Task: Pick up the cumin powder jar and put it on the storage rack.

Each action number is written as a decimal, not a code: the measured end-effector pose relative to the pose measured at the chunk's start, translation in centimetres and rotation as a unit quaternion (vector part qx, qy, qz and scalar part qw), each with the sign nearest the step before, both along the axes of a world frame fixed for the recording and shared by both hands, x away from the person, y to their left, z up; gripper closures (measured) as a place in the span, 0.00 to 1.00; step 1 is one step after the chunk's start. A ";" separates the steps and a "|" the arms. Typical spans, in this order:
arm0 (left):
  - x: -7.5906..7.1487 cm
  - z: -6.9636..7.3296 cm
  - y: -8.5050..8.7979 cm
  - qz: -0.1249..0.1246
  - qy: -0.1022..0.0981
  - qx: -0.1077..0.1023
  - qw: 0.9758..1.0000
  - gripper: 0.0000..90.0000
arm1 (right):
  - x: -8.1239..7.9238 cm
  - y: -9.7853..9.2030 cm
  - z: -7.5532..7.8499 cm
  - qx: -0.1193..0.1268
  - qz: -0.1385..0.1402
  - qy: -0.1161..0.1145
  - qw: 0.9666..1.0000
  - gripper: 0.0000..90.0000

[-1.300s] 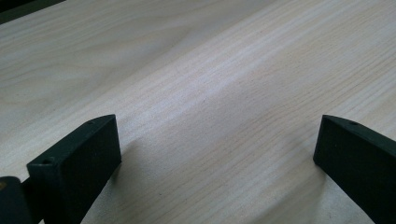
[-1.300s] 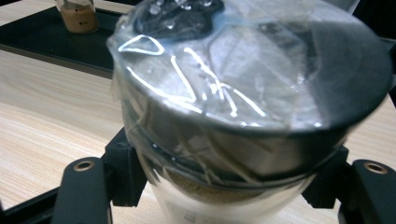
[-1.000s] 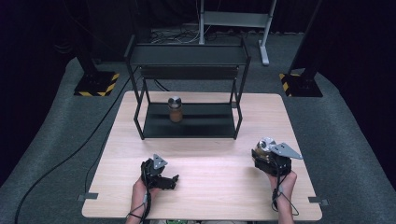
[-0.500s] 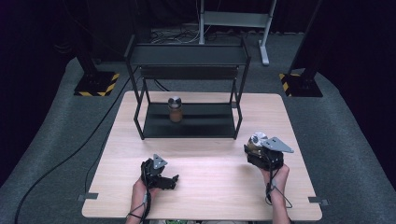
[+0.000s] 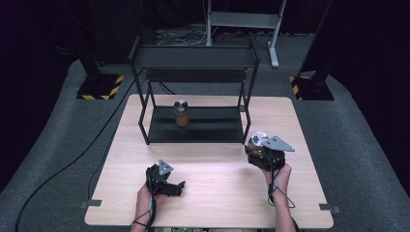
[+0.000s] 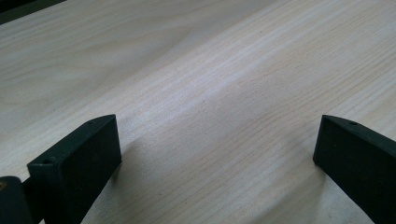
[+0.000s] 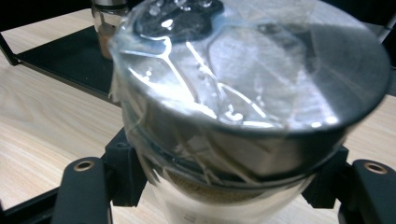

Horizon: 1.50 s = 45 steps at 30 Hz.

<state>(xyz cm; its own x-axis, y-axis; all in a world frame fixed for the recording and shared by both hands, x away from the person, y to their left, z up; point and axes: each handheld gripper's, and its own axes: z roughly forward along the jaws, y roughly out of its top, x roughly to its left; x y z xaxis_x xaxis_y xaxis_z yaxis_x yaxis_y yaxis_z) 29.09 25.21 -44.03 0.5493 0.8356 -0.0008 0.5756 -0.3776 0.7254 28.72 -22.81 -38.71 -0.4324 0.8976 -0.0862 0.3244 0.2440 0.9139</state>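
Tongs (image 7: 224,186) round silver-lidded, seemingly plastic-wrapped jar (image 7: 243,102)

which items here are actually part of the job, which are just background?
In play:
- silver-lidded jar, clamped in the right gripper
- matching jar on the rack's lower shelf
- black two-tier rack

Idle or background:
- left gripper, jaws open, on the wooden table
- floor cables
- grey stand
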 end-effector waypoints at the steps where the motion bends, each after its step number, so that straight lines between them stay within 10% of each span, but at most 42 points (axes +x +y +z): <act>1: 0.0 0.0 0.0 -0.001 0.000 0.001 1.000 0.00 | 0.1 0.1 0.1 0.001 0.001 0.000 1.000 0.33; 45: -0.2 0.0 -0.1 -0.001 -0.006 0.004 1.000 0.01 | 6.7 4.7 0.6 -0.027 0.039 0.046 0.998 0.33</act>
<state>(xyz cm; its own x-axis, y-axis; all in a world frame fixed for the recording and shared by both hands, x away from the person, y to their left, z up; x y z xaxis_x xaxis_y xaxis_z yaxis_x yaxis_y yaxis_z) 28.88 25.08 -44.07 0.5502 0.8350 0.0121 0.5667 -0.3840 0.7290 35.40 -18.09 -38.14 -0.5087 0.8562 -0.0909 0.3836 0.3199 0.8663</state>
